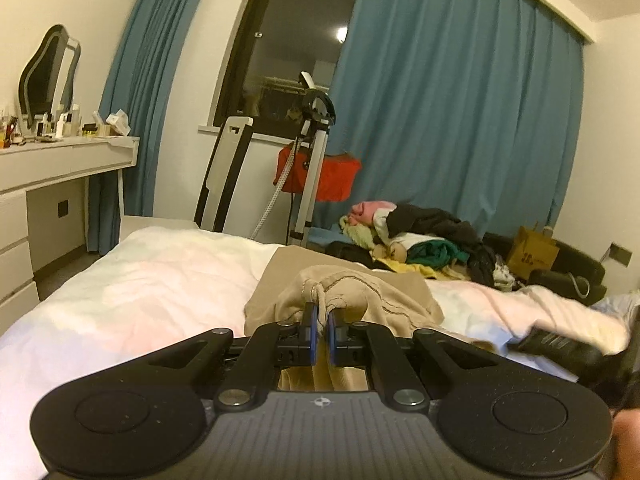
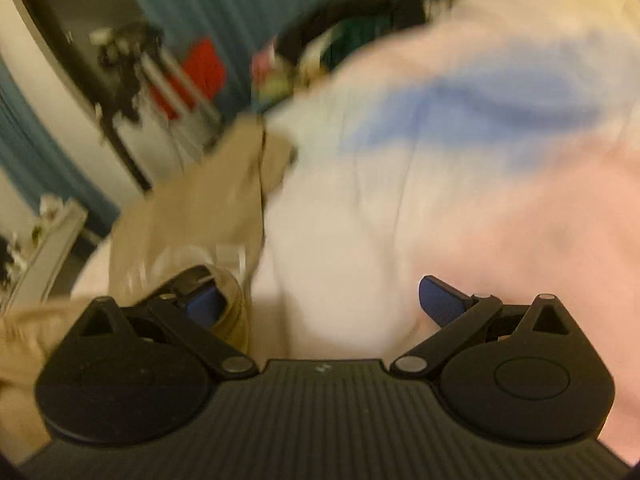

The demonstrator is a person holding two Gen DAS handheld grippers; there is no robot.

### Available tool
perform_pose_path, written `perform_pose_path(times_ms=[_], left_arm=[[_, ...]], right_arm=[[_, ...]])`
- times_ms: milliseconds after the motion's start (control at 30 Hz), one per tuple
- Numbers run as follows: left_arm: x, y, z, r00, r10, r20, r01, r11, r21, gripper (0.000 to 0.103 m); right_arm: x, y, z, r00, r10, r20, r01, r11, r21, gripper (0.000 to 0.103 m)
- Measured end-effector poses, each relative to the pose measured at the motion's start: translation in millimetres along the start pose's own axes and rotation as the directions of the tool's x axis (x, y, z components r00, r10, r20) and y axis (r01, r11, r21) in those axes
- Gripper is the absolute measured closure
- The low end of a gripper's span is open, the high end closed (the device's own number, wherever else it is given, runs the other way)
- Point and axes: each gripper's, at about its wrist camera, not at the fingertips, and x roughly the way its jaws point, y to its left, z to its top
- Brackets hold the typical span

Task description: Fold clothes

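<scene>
A beige garment (image 1: 344, 292) with a drawstring waistband lies on the white bed sheet (image 1: 152, 280). My left gripper (image 1: 320, 332) is shut on the bunched waistband of the garment, which hangs down between and below the fingers. In the blurred right wrist view the same beige garment (image 2: 200, 208) lies at the left. My right gripper (image 2: 324, 304) is open over the bed sheet (image 2: 400, 220); its left pad (image 2: 204, 304) lies against a fold of the beige cloth and its right pad (image 2: 440, 300) is over bare sheet. The right gripper also shows blurred at the right edge of the left wrist view (image 1: 568, 348).
A pile of mixed clothes (image 1: 420, 240) sits at the far right of the bed. A white dressing table (image 1: 60, 160) with bottles and a mirror stands at the left. A folding rack with a red cloth (image 1: 316, 172) and blue curtains (image 1: 460, 100) stand behind the bed.
</scene>
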Motion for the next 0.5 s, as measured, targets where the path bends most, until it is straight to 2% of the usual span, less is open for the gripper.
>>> perform_pose_path(times_ms=[67, 133, 233, 300, 333, 367, 433, 500], left_arm=[[-1.6, 5.1, 1.4, 1.000, -0.008, -0.008, 0.008, 1.000, -0.029, 0.097], [-0.1, 8.7, 0.8, 1.000, -0.005, -0.031, 0.004, 0.999, -0.042, 0.097], [7.1, 12.4, -1.8, 0.995, 0.038, -0.087, -0.040, 0.999, -0.026, 0.095], [13.8, 15.1, -5.1, 0.987, 0.076, -0.140, -0.077, 0.997, -0.004, 0.092], [15.9, 16.8, -7.1, 0.982, 0.097, -0.162, -0.097, 0.995, 0.008, 0.086], [16.9, 18.8, -8.6, 0.976, 0.120, -0.181, -0.117, 0.993, 0.025, 0.080], [16.5, 14.2, -9.9, 0.972, 0.131, -0.195, -0.120, 0.991, 0.067, 0.056], [14.6, 4.8, -10.2, 0.973, 0.122, -0.194, -0.101, 0.988, 0.114, 0.046]], right_arm=[[-22.5, -4.2, 15.5, 0.990, 0.003, 0.141, -0.001, 1.000, -0.014, 0.000], [-43.2, -9.1, 28.0, 0.968, 0.018, 0.250, -0.017, 1.000, -0.005, 0.000], [-60.8, -17.2, 39.1, 0.957, 0.055, 0.284, -0.061, 0.998, 0.009, 0.000], [-61.2, -20.7, 35.4, 0.971, 0.088, 0.221, -0.094, 0.995, 0.017, 0.000], [-60.7, -21.8, 31.5, 0.978, 0.101, 0.183, -0.106, 0.994, 0.021, 0.000], [-58.3, -22.0, 26.7, 0.985, 0.109, 0.135, -0.112, 0.993, 0.019, 0.000], [-53.3, -18.5, 16.3, 0.993, 0.109, 0.052, -0.109, 0.994, 0.000, 0.000], [-48.6, -11.7, 4.4, 0.994, 0.107, -0.021, -0.108, 0.994, -0.028, 0.000]])
